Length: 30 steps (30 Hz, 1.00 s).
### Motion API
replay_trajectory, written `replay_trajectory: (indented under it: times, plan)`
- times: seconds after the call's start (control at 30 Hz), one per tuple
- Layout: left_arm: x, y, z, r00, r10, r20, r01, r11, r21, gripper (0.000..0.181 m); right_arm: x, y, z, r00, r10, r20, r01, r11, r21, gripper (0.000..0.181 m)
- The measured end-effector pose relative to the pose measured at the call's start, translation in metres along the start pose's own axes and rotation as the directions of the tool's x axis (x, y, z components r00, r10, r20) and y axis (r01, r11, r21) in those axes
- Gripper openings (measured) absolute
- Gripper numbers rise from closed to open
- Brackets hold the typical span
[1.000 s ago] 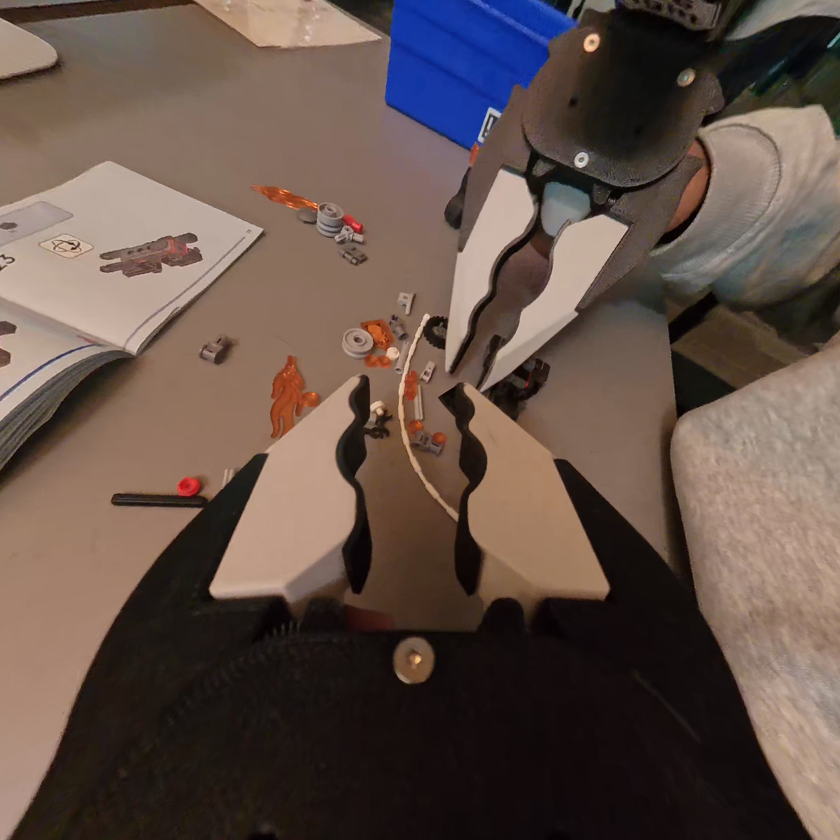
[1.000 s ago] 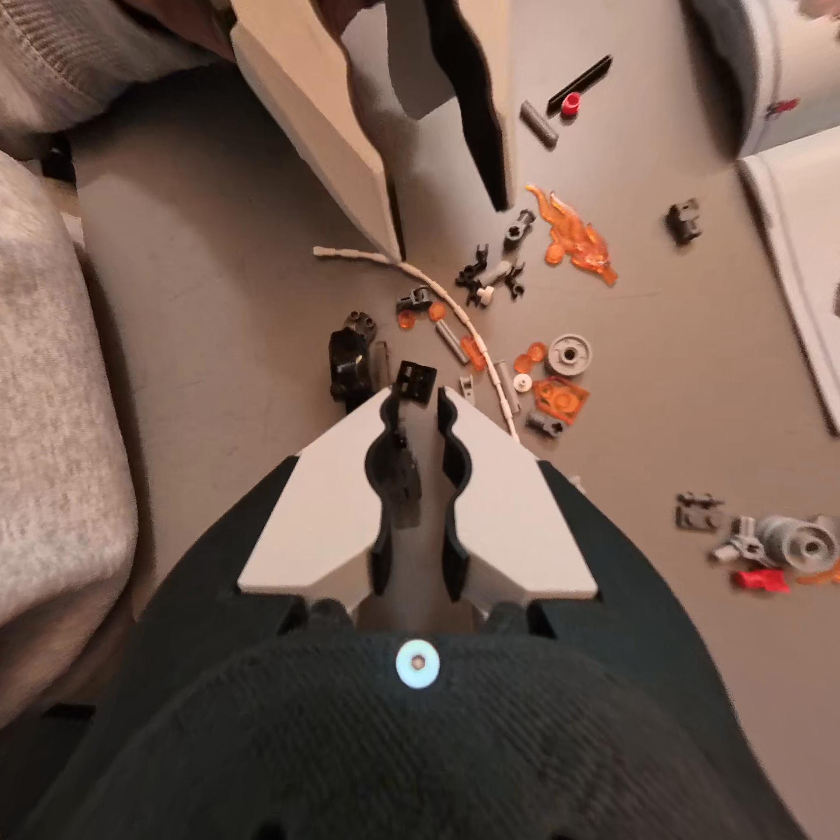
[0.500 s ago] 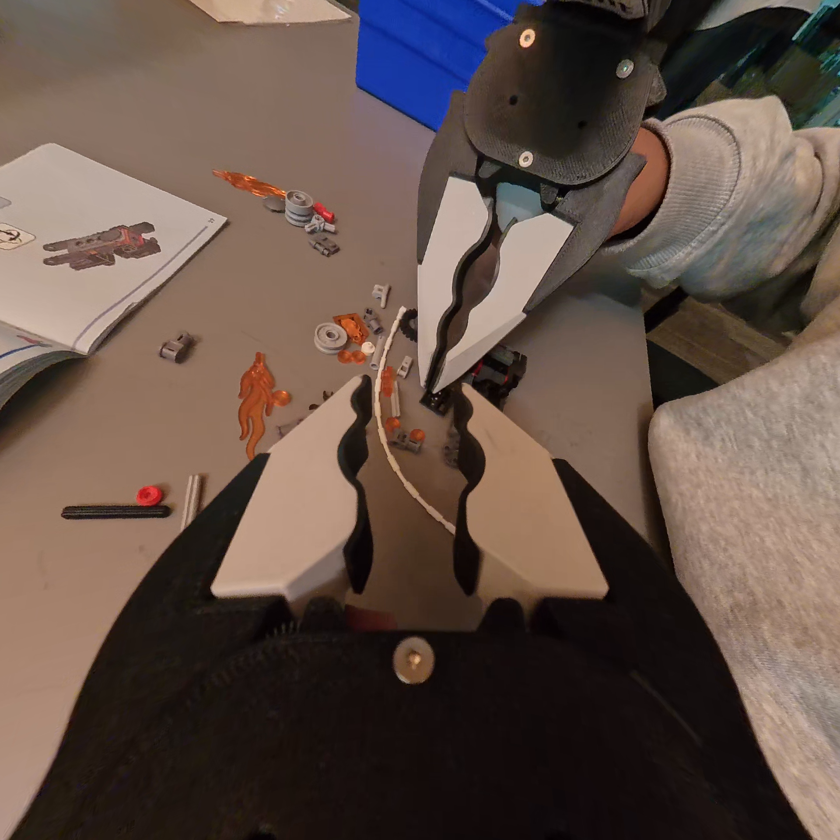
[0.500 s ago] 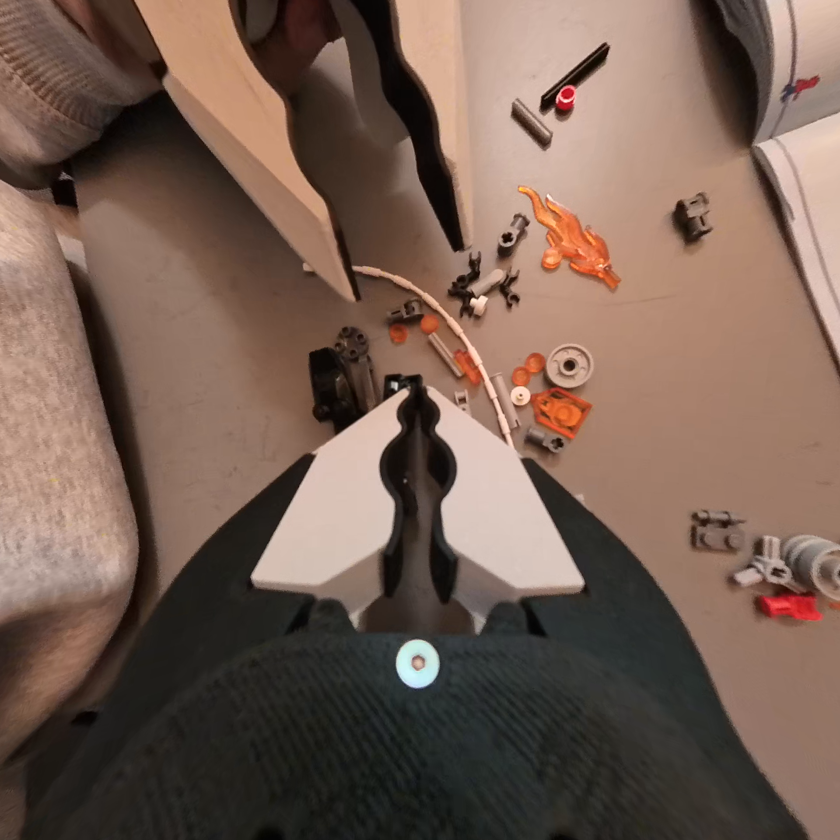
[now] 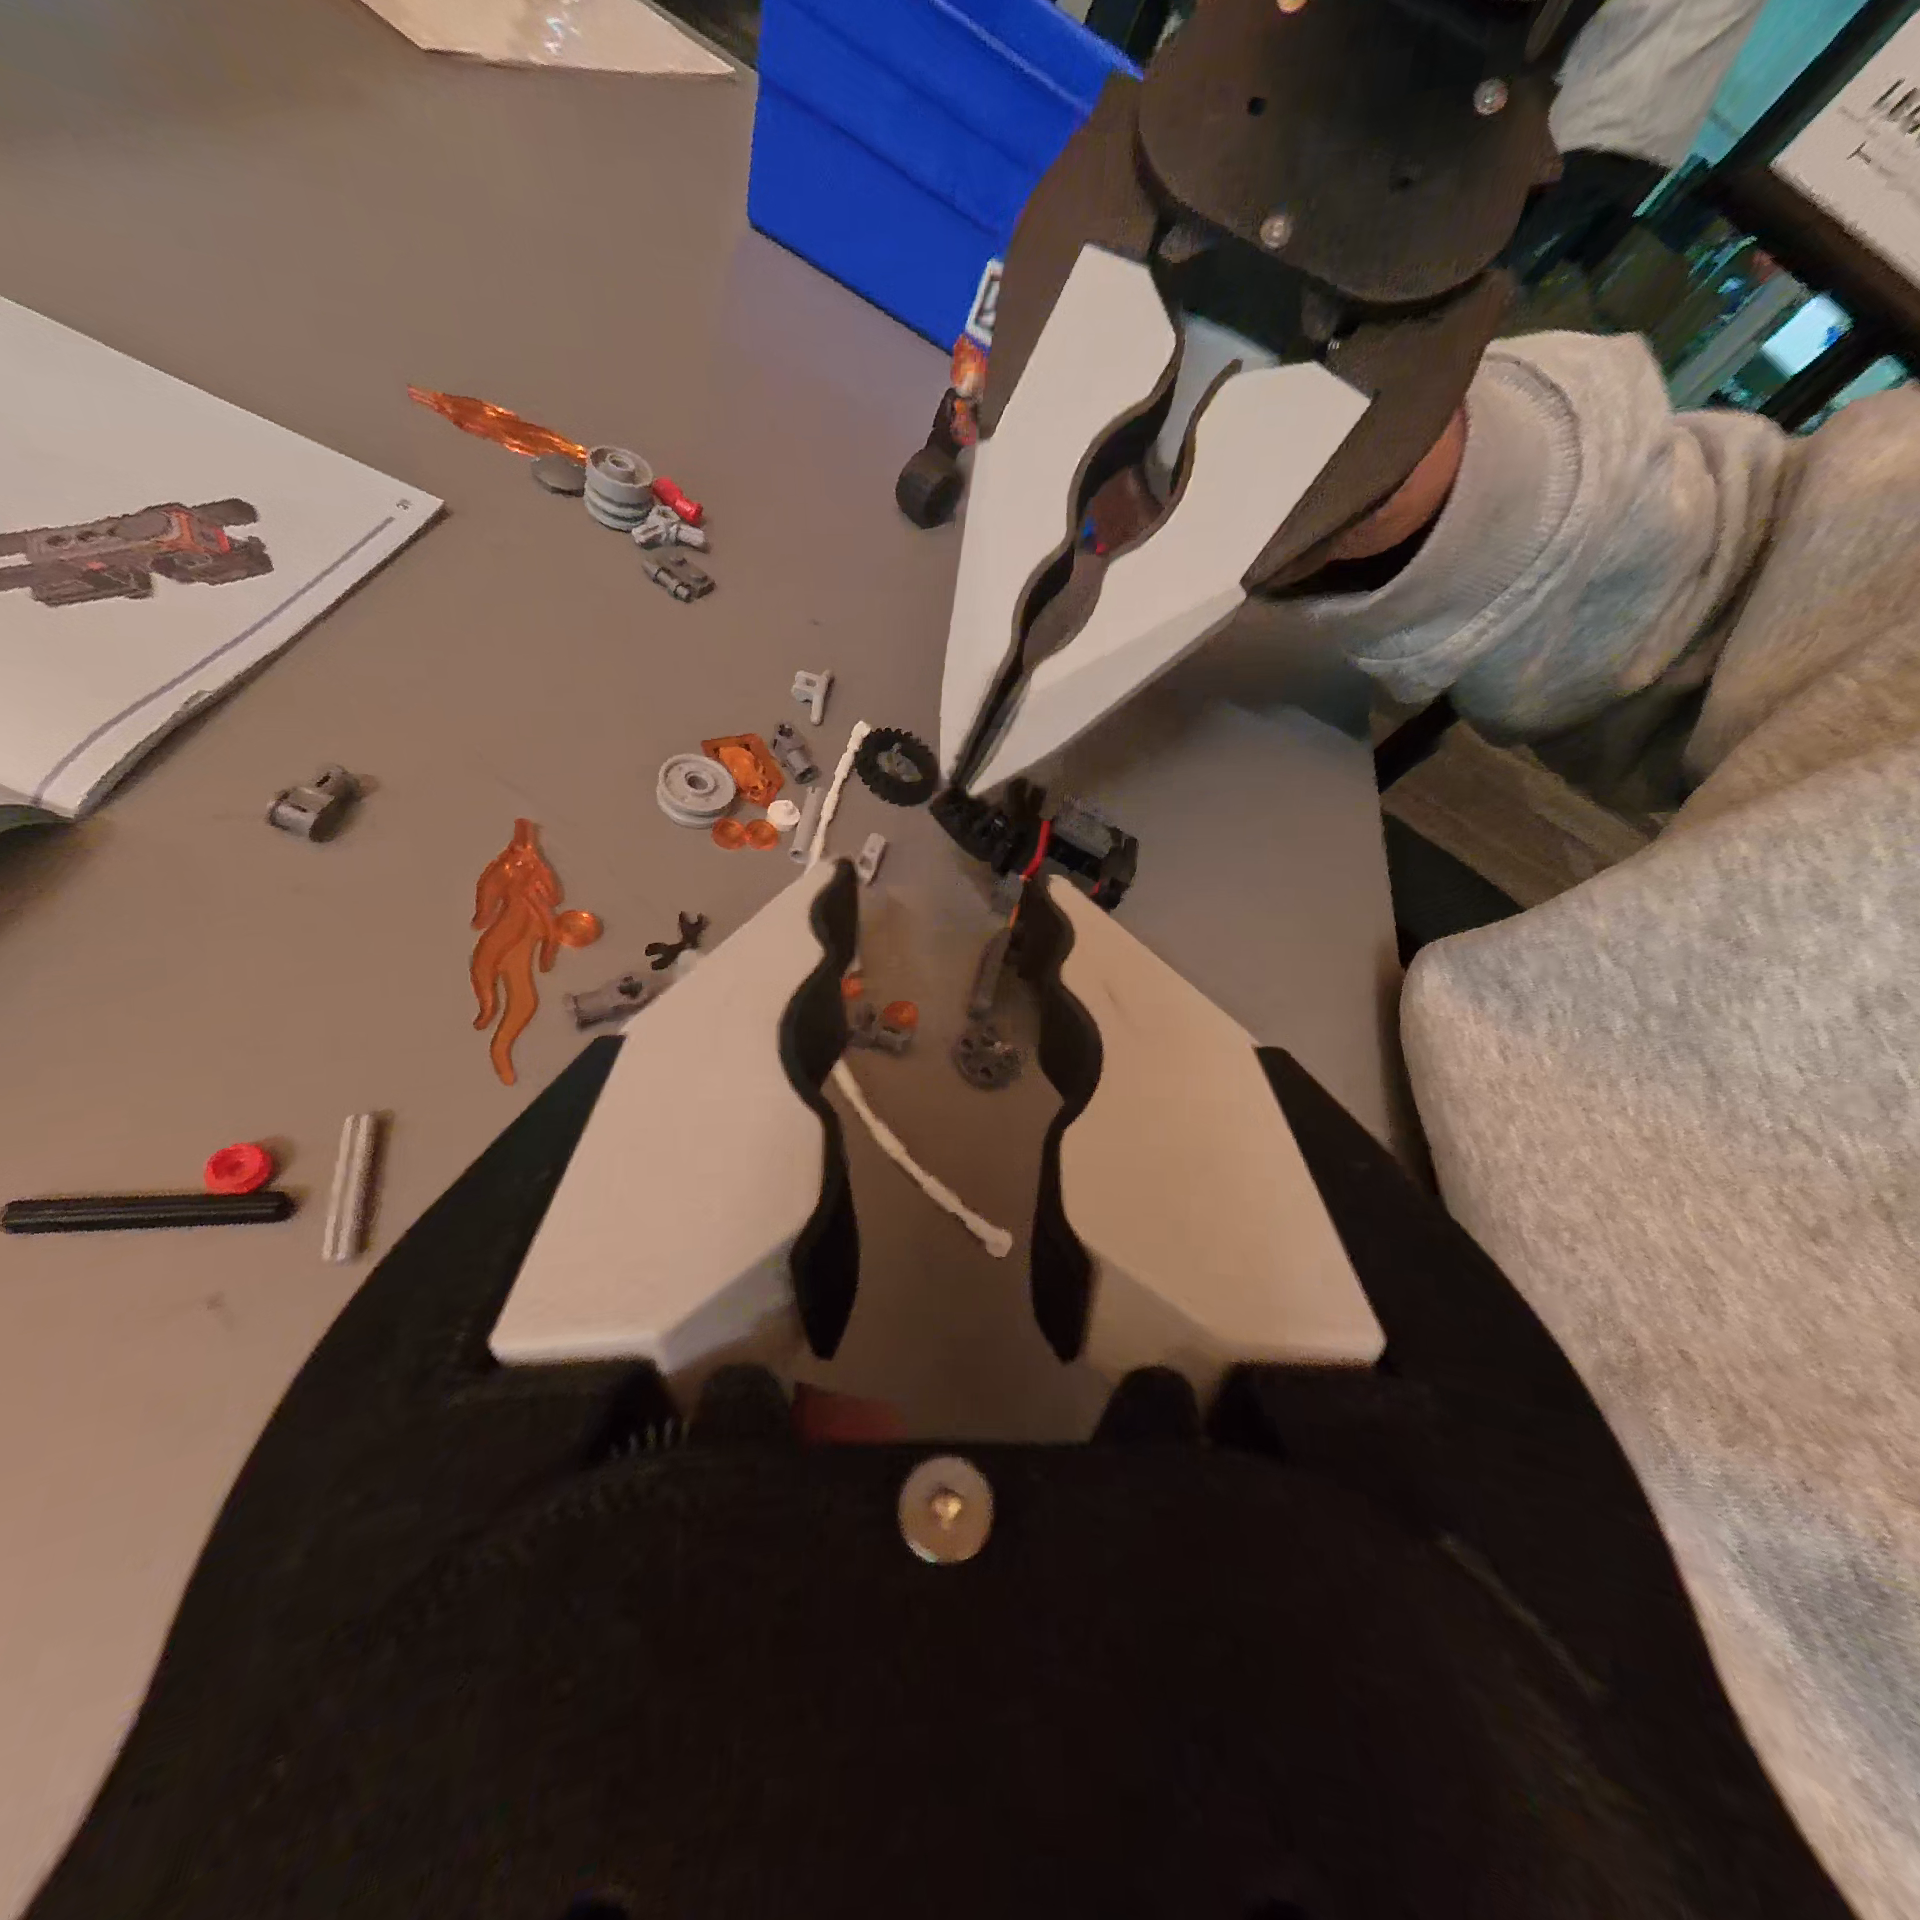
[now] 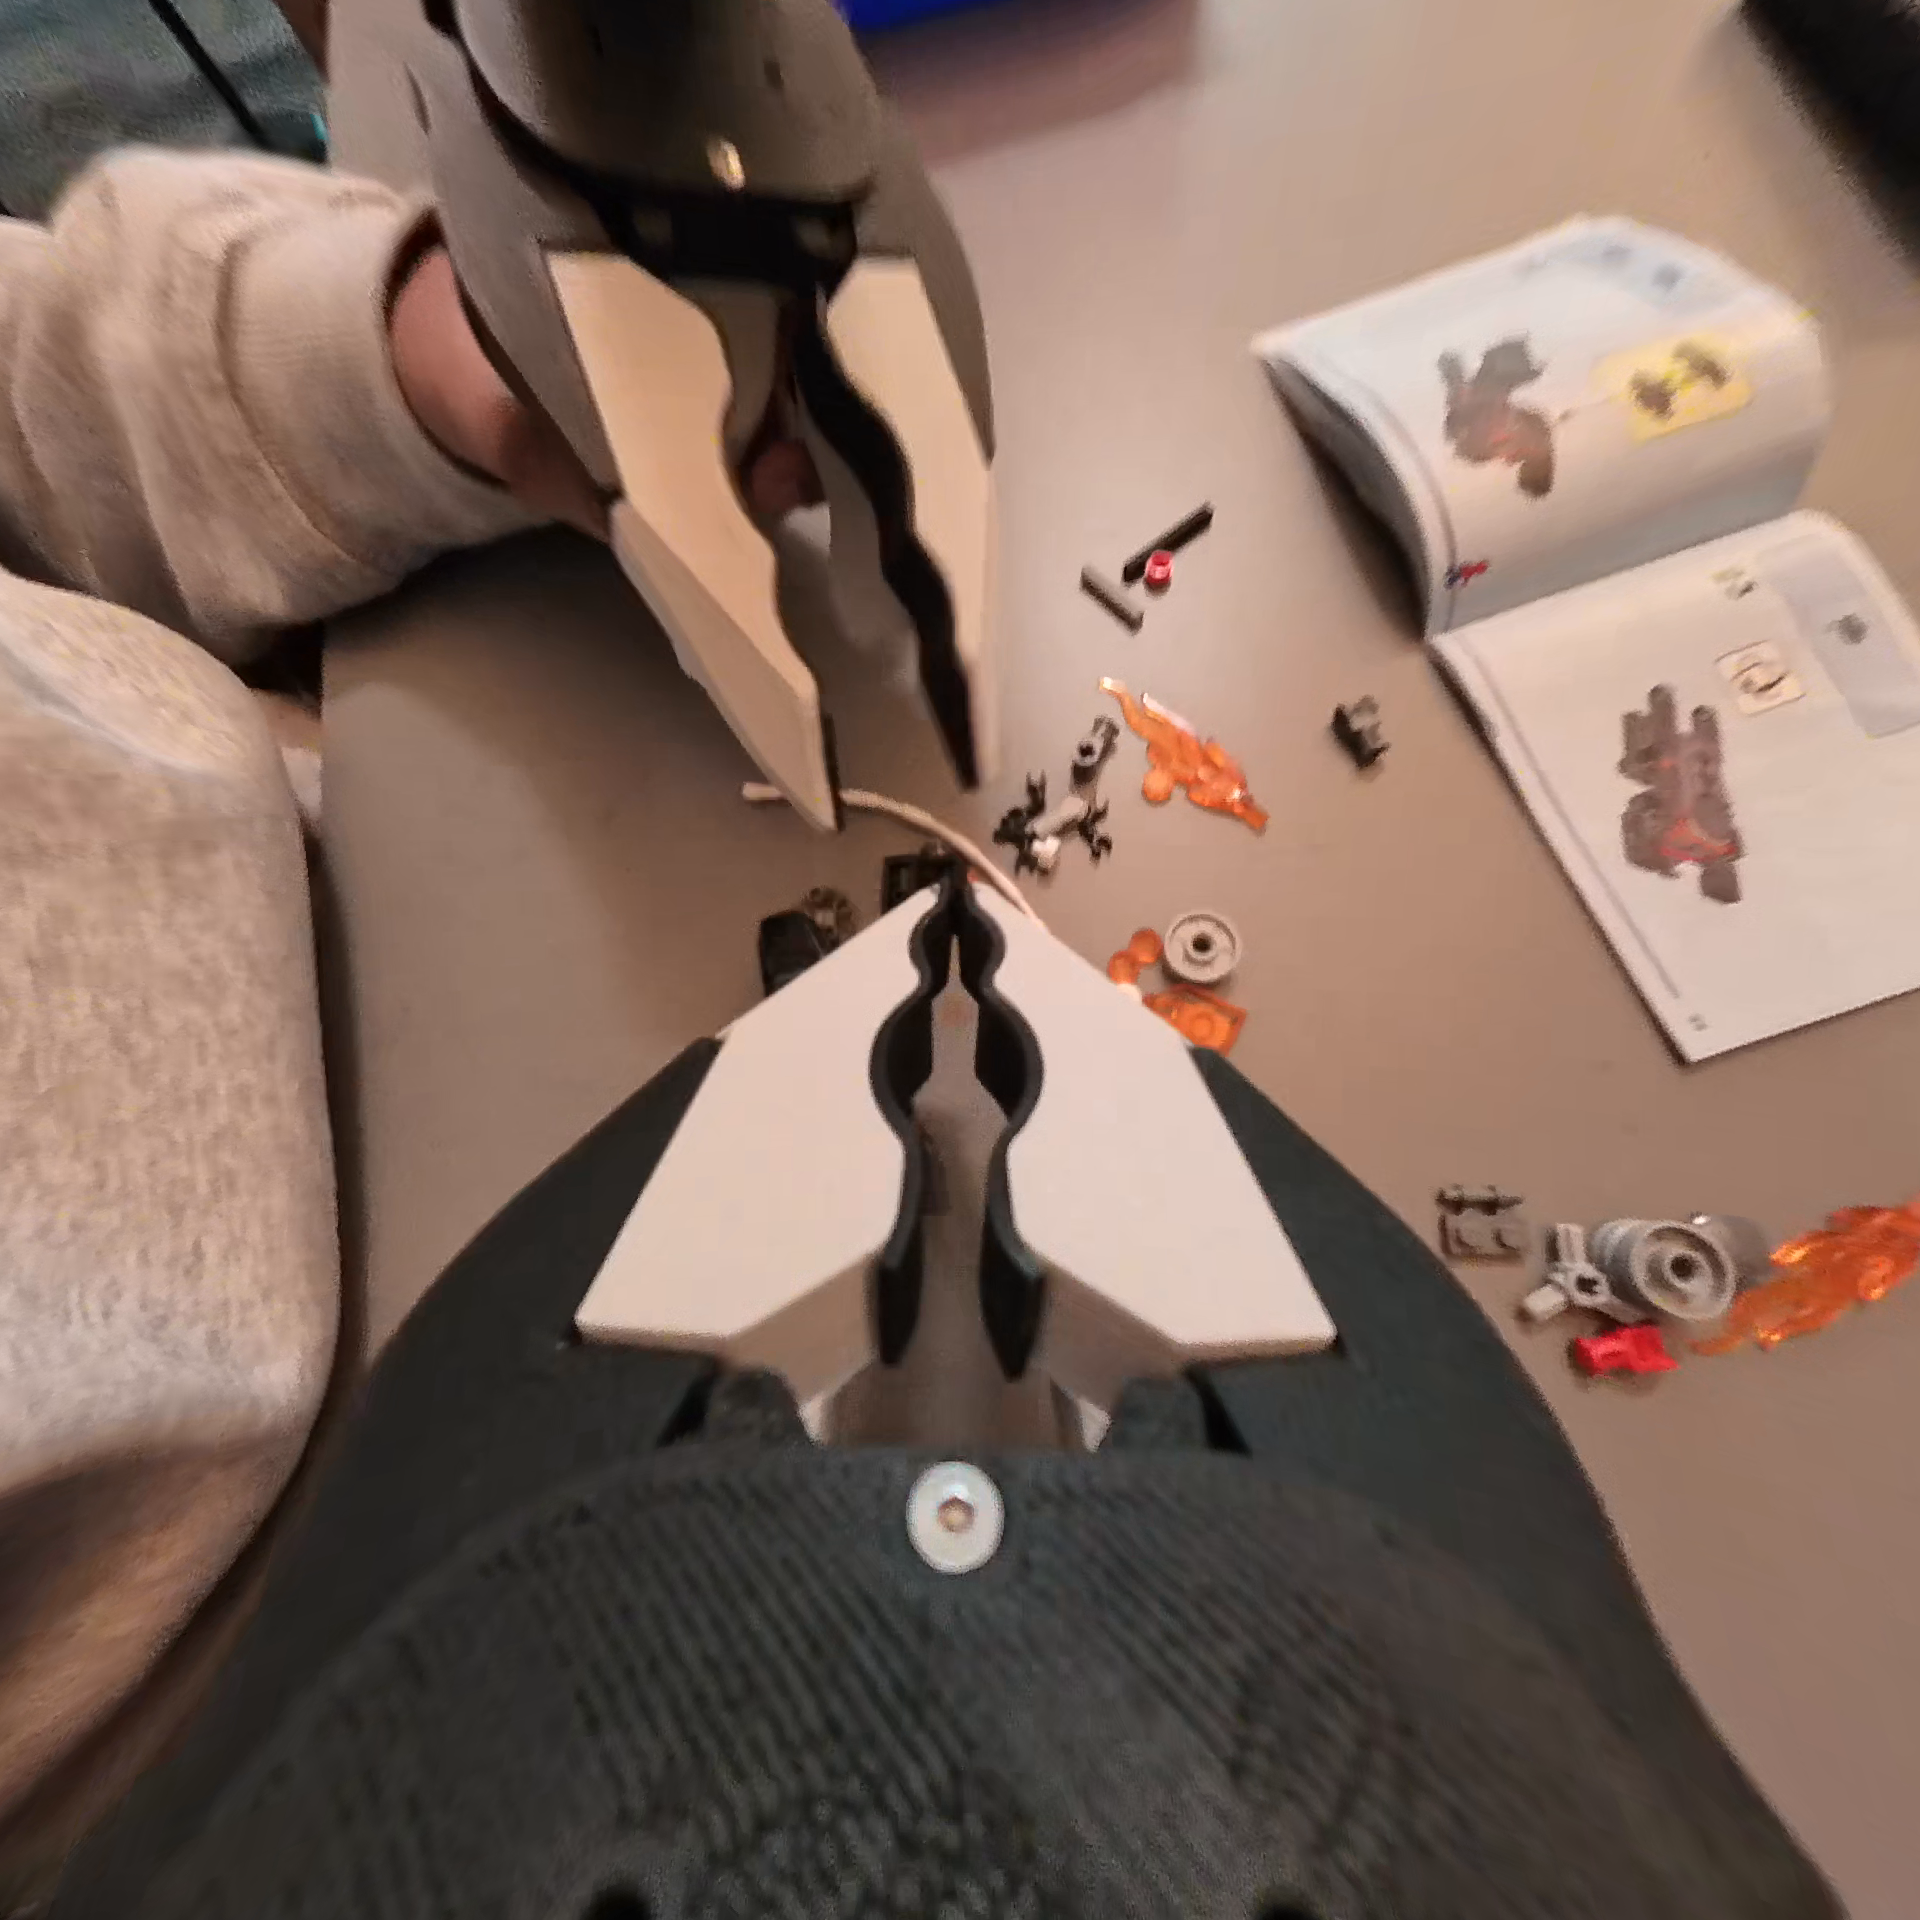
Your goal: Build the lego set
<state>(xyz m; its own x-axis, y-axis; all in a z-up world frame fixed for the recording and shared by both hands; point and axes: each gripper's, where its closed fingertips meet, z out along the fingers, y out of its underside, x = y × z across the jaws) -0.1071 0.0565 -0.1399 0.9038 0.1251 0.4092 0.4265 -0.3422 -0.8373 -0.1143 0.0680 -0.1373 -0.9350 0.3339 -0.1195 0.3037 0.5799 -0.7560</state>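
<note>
My right gripper (image 6: 951, 888) is shut, pinching a small black lego plate (image 6: 912, 871) at its tips just above the table. It also shows in the left wrist view (image 5: 961, 774), with the plate (image 5: 964, 816) under its tips. A black partial lego build (image 5: 1081, 844) lies just behind it, and shows in the right wrist view (image 6: 795, 940). My left gripper (image 5: 940, 883) is open and empty, hovering over a white flexible hose (image 5: 914, 1164) and a small dark gear (image 5: 985, 1055). It also shows in the right wrist view (image 6: 894, 795).
Loose parts lie scattered on the grey table: an orange flame (image 5: 520, 935), a grey wheel (image 5: 691, 790), a black gear (image 5: 896, 766), a black axle (image 5: 145, 1210). An open instruction booklet (image 6: 1714, 727) lies beyond them. A blue bin (image 5: 914, 156) stands at the back.
My right gripper has closed on the small black plate and drawn back with it. The left gripper has stayed open and pulled back and up from the parts.
</note>
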Motion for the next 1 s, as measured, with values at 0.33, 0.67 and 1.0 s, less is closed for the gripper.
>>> replay_trajectory:
  times: [0.33, 0.67, 1.0]
  plan:
    - [0.021, -0.016, 0.000, 0.975, -0.133, -0.179, 0.151, 0.984, 0.093, 0.011, -0.006, -0.029, -0.010, 0.993, -0.059, -0.099, 0.072, 0.989, 0.133, 0.000]
    - [0.020, -0.017, -0.003, 0.992, -0.037, -0.116, 0.049, 0.994, 0.101, 0.000, -0.015, -0.030, -0.009, 0.997, -0.048, -0.058, 0.057, 0.985, 0.162, 0.000]
    - [0.026, -0.017, 0.000, 0.969, -0.126, -0.214, 0.149, 0.984, 0.094, 0.013, -0.013, -0.031, -0.011, 0.986, -0.096, -0.133, 0.118, 0.979, 0.164, 0.000]
